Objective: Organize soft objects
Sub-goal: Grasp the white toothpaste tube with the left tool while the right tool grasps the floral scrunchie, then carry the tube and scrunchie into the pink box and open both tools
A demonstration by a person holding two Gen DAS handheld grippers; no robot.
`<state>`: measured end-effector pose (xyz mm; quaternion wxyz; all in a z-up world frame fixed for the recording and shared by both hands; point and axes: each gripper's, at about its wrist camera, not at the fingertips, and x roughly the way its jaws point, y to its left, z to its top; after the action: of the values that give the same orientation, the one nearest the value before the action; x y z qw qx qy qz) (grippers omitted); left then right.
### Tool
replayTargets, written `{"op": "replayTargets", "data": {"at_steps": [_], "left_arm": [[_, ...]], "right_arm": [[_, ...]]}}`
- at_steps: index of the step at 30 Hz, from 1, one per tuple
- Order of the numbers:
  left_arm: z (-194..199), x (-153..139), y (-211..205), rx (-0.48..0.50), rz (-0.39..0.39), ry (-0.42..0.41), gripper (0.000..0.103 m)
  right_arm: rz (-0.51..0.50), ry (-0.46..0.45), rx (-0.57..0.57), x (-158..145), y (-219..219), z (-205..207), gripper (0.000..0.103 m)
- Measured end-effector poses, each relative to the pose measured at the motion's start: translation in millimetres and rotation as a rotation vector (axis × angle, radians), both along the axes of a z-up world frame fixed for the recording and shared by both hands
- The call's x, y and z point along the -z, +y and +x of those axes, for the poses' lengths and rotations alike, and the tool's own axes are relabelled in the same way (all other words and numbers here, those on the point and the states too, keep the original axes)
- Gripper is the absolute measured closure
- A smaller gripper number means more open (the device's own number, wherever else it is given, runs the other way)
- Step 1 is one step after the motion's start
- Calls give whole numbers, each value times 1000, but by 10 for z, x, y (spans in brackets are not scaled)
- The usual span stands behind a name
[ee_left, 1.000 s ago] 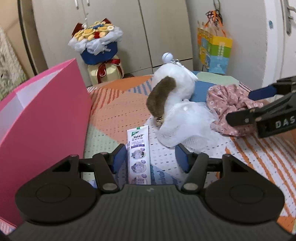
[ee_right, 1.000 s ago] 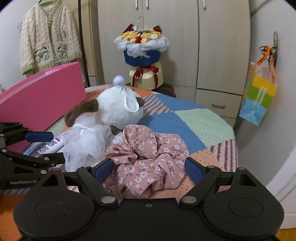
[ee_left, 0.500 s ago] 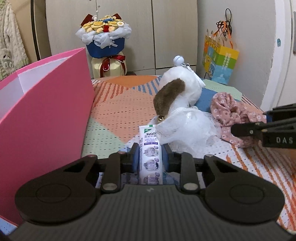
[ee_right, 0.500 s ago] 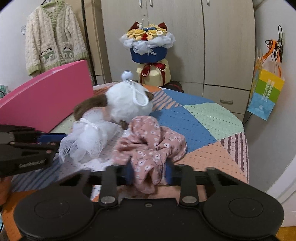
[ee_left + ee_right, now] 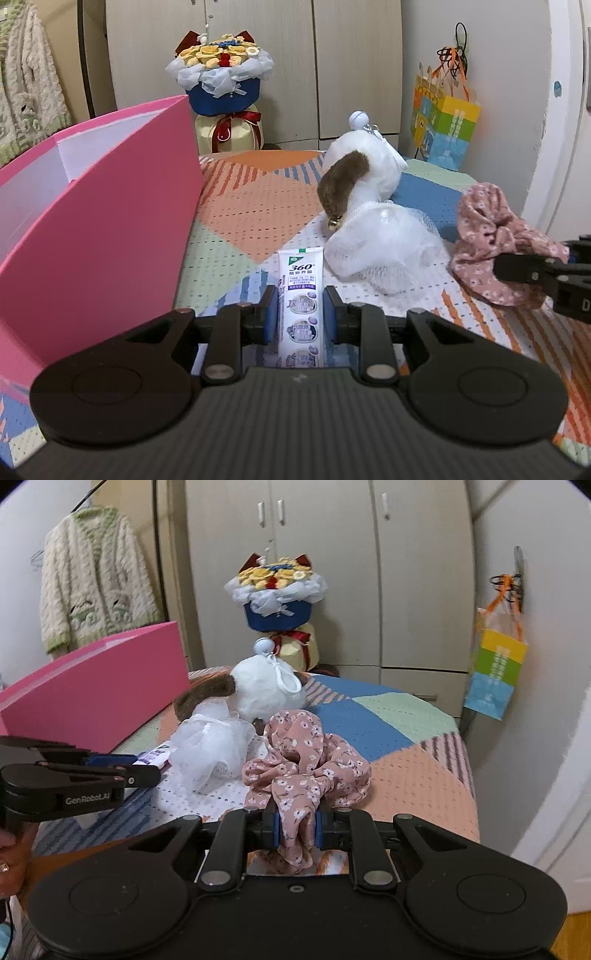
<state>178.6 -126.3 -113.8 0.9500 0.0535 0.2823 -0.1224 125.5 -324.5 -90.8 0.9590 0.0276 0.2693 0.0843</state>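
My left gripper [image 5: 300, 317] is shut on a white toothpaste tube [image 5: 301, 291] and holds it a little above the patchwork bed cover [image 5: 251, 206]. My right gripper [image 5: 295, 825] is shut on a pink floral scrunchie [image 5: 306, 760], lifted off the cover; it also shows in the left wrist view [image 5: 495, 240]. A white mesh bath pouf [image 5: 384, 251] lies in the middle, against a white and brown plush toy [image 5: 362, 177]. An open pink box [image 5: 92, 221] stands at the left.
A flower bouquet [image 5: 221, 77] in a blue wrap stands behind the bed by the cupboard doors. A coloured paper bag [image 5: 443, 125] hangs on the right wall. A knitted cardigan [image 5: 92, 579] hangs at the far left. The bed edge runs along the right.
Both grippers went from open to shut: the left closed on the toothpaste tube, the right on the scrunchie. Both have since risen, lifting their objects off the cover.
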Motion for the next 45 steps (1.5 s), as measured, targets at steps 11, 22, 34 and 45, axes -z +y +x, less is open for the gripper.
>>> {"op": "replayTargets", "data": {"at_steps": [11,22,34,45], "left_arm": [[-390,-63,161,41,-46,-31,78],[-761,-201,443,117,-79,-7,78],[-1027,-266,834,151,-121,54,78],[-1153,-468,1215,211,-137,133,78]], "right_arm": [[94,-4,-5,140,332,-583,83],[111,30,-45,49,530,-914,83],[170,114,-122,-76,741,-1100,83],[218,117,-284,-482,1042,-998,83]]}}
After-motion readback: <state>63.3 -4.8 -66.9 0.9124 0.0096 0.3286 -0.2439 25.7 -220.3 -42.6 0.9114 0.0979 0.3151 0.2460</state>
